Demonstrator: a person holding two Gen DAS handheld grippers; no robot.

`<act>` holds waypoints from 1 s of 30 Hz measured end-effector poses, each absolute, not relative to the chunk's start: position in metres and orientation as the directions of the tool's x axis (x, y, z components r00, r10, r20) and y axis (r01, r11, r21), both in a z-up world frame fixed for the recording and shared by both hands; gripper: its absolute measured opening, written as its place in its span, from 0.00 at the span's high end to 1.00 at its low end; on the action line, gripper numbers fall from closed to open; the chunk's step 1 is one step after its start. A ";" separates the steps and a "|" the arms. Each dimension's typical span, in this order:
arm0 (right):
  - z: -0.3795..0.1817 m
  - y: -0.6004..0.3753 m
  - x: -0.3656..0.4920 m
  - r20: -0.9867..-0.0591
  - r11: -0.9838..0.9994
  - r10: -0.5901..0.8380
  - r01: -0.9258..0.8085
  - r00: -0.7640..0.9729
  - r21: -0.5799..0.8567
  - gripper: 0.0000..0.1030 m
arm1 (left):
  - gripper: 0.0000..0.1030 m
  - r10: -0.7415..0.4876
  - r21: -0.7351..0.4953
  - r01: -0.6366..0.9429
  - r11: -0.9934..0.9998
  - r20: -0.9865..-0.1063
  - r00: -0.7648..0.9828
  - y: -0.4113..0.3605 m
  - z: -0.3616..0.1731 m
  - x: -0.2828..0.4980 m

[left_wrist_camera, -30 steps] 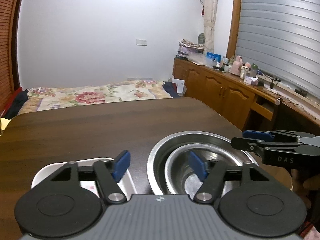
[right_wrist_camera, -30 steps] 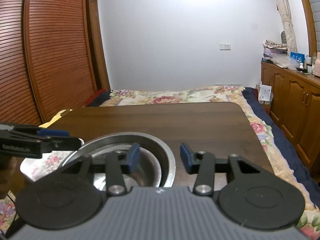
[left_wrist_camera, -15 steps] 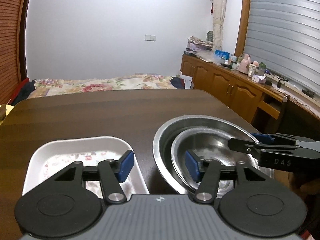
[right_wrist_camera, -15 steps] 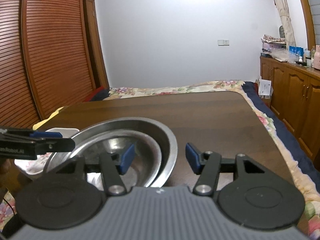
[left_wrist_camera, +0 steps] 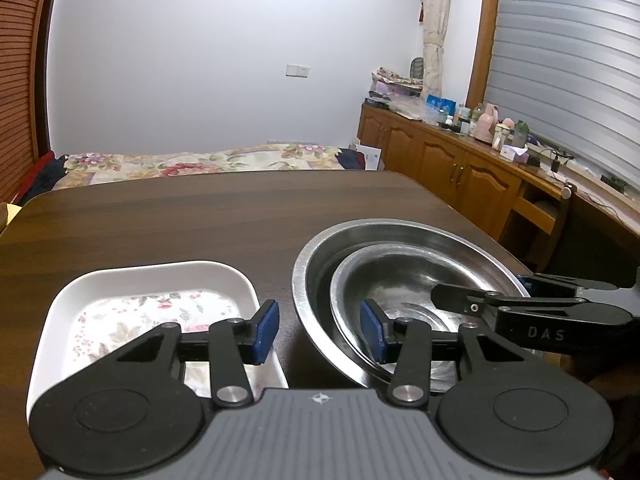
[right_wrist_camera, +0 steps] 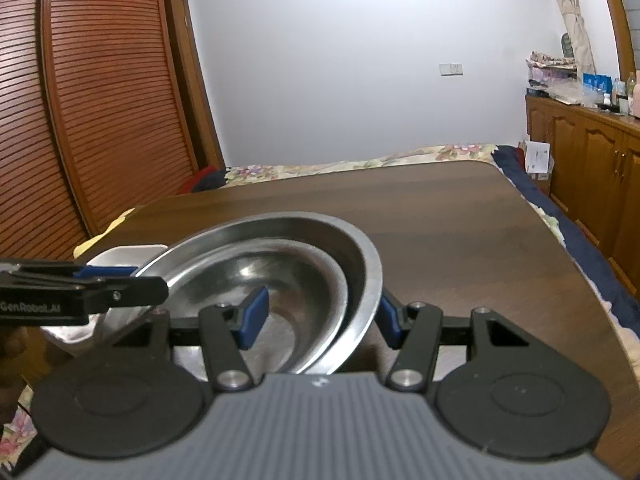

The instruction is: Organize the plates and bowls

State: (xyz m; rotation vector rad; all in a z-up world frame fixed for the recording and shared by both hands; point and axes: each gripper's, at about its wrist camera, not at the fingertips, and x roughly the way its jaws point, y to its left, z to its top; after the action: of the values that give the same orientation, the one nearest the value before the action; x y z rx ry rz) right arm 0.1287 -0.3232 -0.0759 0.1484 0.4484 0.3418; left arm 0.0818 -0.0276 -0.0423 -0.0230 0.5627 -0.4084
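Two steel bowls sit nested on the dark worktop (left_wrist_camera: pixel 200 216), the small bowl (left_wrist_camera: pixel 404 292) lying inside the large bowl (left_wrist_camera: pixel 316 264), with a white floral dish (left_wrist_camera: pixel 152 276) just beside them on the left. The left gripper (left_wrist_camera: pixel 318 330) straddles the large bowl's near-left rim and the dish's right edge, and its jaws are closing, one pad over the dish, the other inside the bowls; neither pad presses on anything yet, so it grips nothing. The right gripper (right_wrist_camera: pixel 320 316) brackets the large bowl's right wall, one finger inside, one outside, jaws parted and not pinching; the bowl looks tilted in that view, though whether it is lifted I cannot tell. Both grippers point forward and slope gently down toward the worktop, roughly level side to side. To do this well, I'd judge the left jaws should settle on one rim only, clear of the dish, and the right should bite squarely on the steel wall before any lift, since smooth metal will slip.
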 end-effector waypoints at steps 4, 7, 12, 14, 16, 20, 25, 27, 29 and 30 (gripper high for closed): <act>-0.077 -0.321 0.128 -0.400 0.931 0.359 -0.293 0.843 0.218 0.44 | 0.62 -0.388 -0.133 0.376 0.917 -0.515 0.765 -0.028 -0.043 0.081; -0.077 -0.321 0.129 -0.404 0.930 0.361 -0.292 0.840 0.223 0.44 | 0.65 -0.395 -0.136 0.383 0.914 -0.516 0.760 -0.028 -0.043 0.081; -0.079 -0.321 0.130 -0.403 0.929 0.360 -0.285 0.841 0.236 0.44 | 0.65 -0.400 -0.141 0.386 0.912 -0.520 0.755 -0.027 -0.044 0.085; -0.079 -0.323 0.131 -0.401 0.928 0.362 -0.284 0.842 0.242 0.44 | 0.65 -0.400 -0.139 0.387 0.912 -0.521 0.754 -0.028 -0.045 0.085; -0.080 -0.321 0.131 -0.400 0.927 0.364 -0.285 0.841 0.244 0.44 | 0.65 -0.399 -0.136 0.388 0.911 -0.524 0.752 -0.029 -0.046 0.087; -0.081 -0.322 0.131 -0.396 0.927 0.364 -0.285 0.843 0.244 0.48 | 0.64 -0.399 -0.128 0.395 0.910 -0.530 0.748 -0.033 -0.048 0.088; -0.083 -0.323 0.132 -0.399 0.924 0.368 -0.284 0.840 0.255 0.56 | 0.64 -0.408 -0.133 0.404 0.905 -0.535 0.740 -0.034 -0.051 0.091; -0.084 -0.321 0.132 -0.403 0.922 0.374 -0.290 0.835 0.255 0.61 | 0.67 -0.410 -0.133 0.407 0.904 -0.542 0.734 -0.034 -0.051 0.093; -0.084 -0.320 0.131 -0.405 0.925 0.368 -0.286 0.837 0.249 0.61 | 0.68 -0.408 -0.129 0.408 0.904 -0.548 0.730 -0.035 -0.050 0.091; -0.084 -0.320 0.132 -0.407 0.928 0.362 -0.282 0.839 0.243 0.63 | 0.69 -0.410 -0.132 0.409 0.903 -0.547 0.730 -0.034 -0.049 0.091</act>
State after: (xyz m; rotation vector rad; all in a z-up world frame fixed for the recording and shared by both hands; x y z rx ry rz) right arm 0.1315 -0.3197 -0.0836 0.1763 0.4634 0.3425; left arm 0.0911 -0.0342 -0.0494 -0.0024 0.6027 -0.4506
